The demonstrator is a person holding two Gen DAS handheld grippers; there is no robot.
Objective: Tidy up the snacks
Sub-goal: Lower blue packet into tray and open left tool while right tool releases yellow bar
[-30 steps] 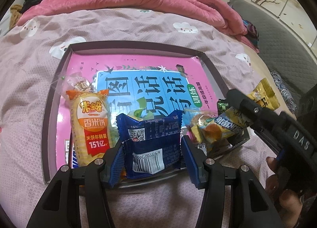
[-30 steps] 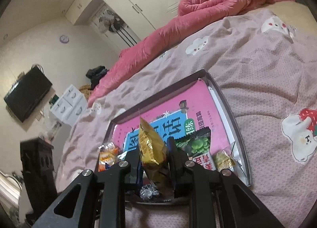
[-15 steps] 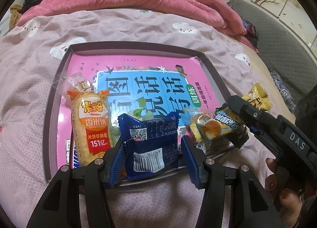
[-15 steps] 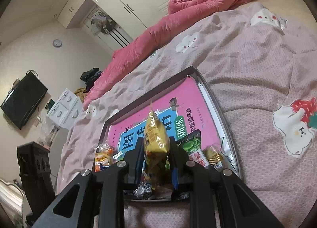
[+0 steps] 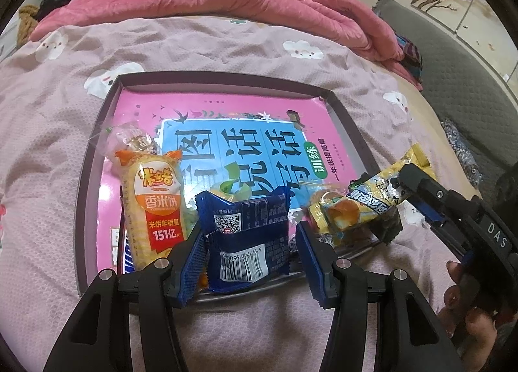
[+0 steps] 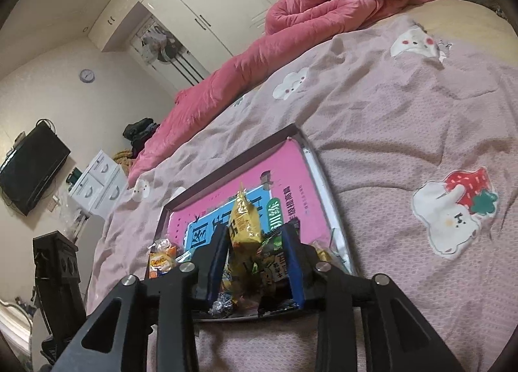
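A dark tray (image 5: 97,145) lined with a pink book (image 5: 226,113) lies on the bed. My left gripper (image 5: 249,233) is at the tray's near rim, shut on an upright blue snack packet (image 5: 249,236). An orange rice-cracker pack (image 5: 155,203) stands just left of it. My right gripper (image 5: 395,203) reaches in over the tray's near right corner. Its jaws are opening around a yellow snack packet (image 5: 372,200), which rests on other snacks there. In the right wrist view the yellow packet (image 6: 244,226) leans against the left finger, clear of the right one, inside the right gripper (image 6: 255,229).
Small wrapped snacks (image 6: 275,242) crowd the tray's (image 6: 233,171) near edge. A pink quilt (image 5: 226,0) is bunched at the head of the bed. A person's hand (image 5: 466,307) holds the right gripper's handle. A black stand (image 6: 55,268) rises beside the bed.
The right gripper brought the yellow packet down onto the tray's near right corner, and its jaws have widened off it. The left gripper and the blue packet have stayed still.
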